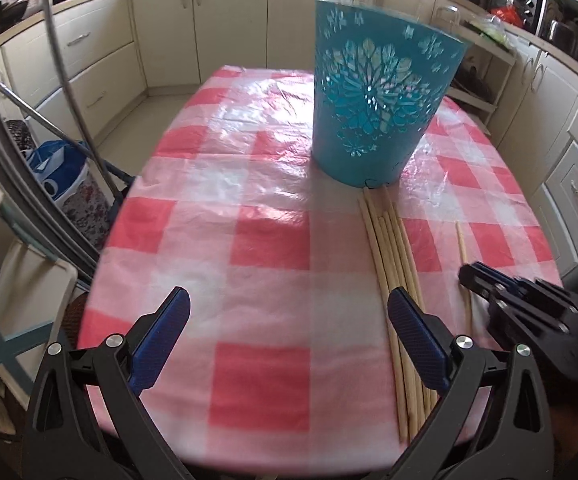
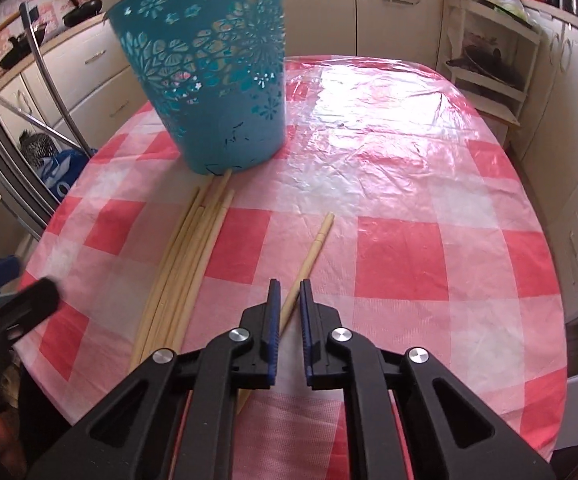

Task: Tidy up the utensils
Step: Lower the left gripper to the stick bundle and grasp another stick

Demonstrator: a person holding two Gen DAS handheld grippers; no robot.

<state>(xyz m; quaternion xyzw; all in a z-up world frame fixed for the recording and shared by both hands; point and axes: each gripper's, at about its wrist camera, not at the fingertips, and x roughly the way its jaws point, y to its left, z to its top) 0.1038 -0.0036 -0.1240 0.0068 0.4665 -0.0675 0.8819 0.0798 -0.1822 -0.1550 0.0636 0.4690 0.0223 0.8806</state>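
A teal cut-out plastic basket (image 1: 381,92) (image 2: 213,80) stands upright on the pink-and-white checked tablecloth (image 1: 249,208). A bundle of several pale wooden chopsticks (image 1: 395,252) (image 2: 185,252) lies in front of it, its far ends touching the basket's base. One single chopstick (image 2: 316,242) (image 1: 462,252) lies apart to the right. My right gripper (image 2: 289,286) (image 1: 477,280) is down at the cloth, its blue pads nearly together on that chopstick's near part. My left gripper (image 1: 289,304) is wide open above the cloth, with its right finger over the bundle and nothing between the fingers.
Cream kitchen cabinets (image 1: 225,24) ring the table. A white shelf rack (image 2: 489,60) stands at the back right. A blue bag (image 1: 59,168) and metal poles (image 1: 65,80) are off the table's left edge. The near table edge runs under both grippers.
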